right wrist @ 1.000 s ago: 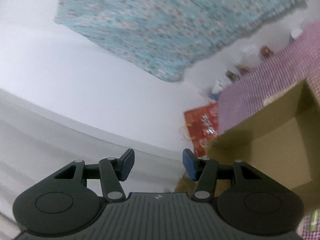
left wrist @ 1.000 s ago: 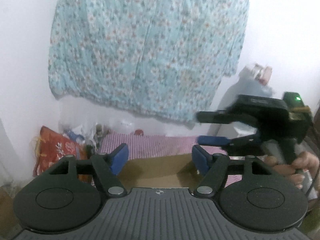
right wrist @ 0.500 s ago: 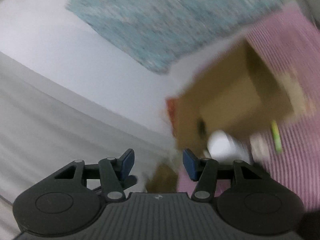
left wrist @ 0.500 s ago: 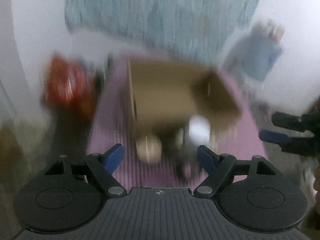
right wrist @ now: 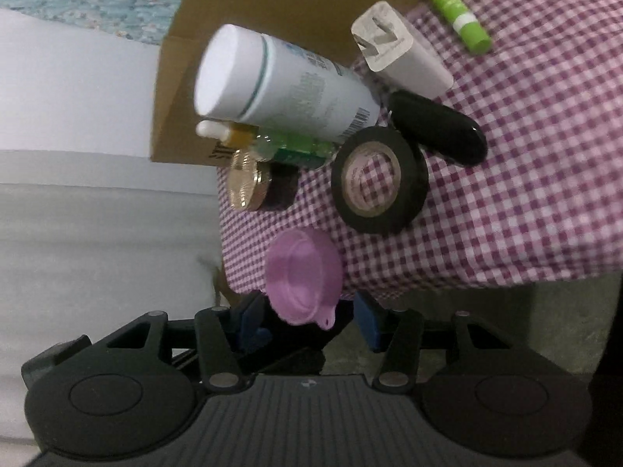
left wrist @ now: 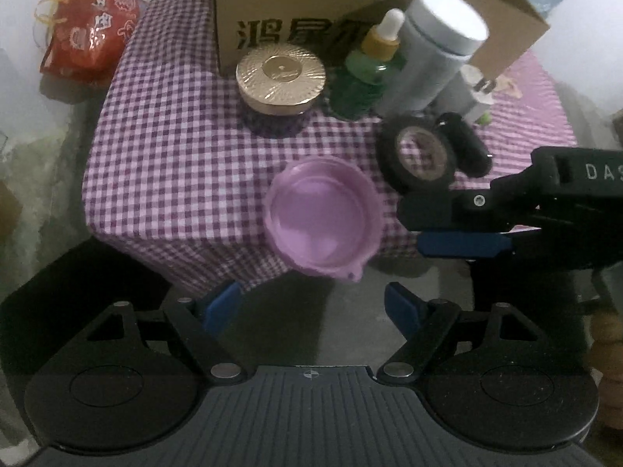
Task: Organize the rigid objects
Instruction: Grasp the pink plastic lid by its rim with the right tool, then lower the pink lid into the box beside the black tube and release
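Note:
A purple cup [left wrist: 323, 214] lies near the front edge of the checked tablecloth [left wrist: 163, 155]. Behind it stand a gold-lidded jar [left wrist: 280, 78], a green dropper bottle [left wrist: 370, 66], a tall white bottle [left wrist: 432, 50], a black tape roll [left wrist: 420, 155] and a black oval case [left wrist: 467, 144]. My left gripper [left wrist: 313, 303] hangs open above the table's edge, short of the cup, with nothing between its fingers. My right gripper [left wrist: 412, 229] comes in from the right beside the cup. Its jaws are closing, and the purple cup's [right wrist: 303, 276] tab shows between its tips [right wrist: 307, 323], untouched by the pads.
An open cardboard box [left wrist: 311, 0] stands at the back of the table. A white charger [right wrist: 401, 54] and a green lip balm [right wrist: 455, 15] lie to the right. A red bag [left wrist: 89, 31] sits off the table's left, with grey floor [left wrist: 311, 330] below the edge.
Both grippers have swung down from facing the wall and floral cloth to the table. The left jaws stand wider than before. The right gripper has dropped beside the purple cup.

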`<action>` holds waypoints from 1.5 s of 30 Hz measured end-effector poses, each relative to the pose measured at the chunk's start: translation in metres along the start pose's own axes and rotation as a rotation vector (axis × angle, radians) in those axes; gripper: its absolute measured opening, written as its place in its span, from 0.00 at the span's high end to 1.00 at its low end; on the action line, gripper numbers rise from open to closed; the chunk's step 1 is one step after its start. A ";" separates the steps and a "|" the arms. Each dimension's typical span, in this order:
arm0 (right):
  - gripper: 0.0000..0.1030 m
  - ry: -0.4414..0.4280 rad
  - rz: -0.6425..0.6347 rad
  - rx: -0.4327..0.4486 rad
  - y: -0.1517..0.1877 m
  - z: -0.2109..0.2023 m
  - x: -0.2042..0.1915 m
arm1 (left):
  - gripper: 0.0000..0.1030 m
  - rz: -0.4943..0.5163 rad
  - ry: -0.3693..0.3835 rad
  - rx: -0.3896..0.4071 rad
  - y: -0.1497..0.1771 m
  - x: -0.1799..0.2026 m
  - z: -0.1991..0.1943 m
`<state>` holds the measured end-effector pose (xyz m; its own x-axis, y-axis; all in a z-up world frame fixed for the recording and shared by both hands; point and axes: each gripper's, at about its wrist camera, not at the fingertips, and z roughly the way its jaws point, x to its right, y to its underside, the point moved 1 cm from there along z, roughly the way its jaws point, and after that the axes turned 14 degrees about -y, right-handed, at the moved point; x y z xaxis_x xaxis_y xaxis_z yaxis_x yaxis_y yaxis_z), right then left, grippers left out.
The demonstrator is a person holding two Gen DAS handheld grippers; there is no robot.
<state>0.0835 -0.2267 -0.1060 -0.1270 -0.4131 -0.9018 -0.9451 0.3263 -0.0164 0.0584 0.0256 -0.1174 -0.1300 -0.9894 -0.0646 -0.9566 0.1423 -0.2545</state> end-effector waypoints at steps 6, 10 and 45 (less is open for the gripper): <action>0.55 0.020 0.008 -0.023 -0.009 0.016 0.003 | 0.22 0.035 -0.022 0.020 -0.009 0.003 0.010; 0.59 0.032 0.003 -0.038 -0.011 0.032 0.006 | 0.23 0.063 -0.030 0.039 -0.012 0.007 0.013; 0.88 0.061 -0.360 -0.035 0.028 0.046 -0.067 | 0.57 0.037 -0.008 0.279 0.006 -0.014 -0.055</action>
<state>0.0795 -0.1504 -0.0659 0.1990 -0.5462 -0.8137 -0.9420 0.1224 -0.3125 0.0404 0.0390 -0.0651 -0.1608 -0.9832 -0.0862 -0.8421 0.1822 -0.5076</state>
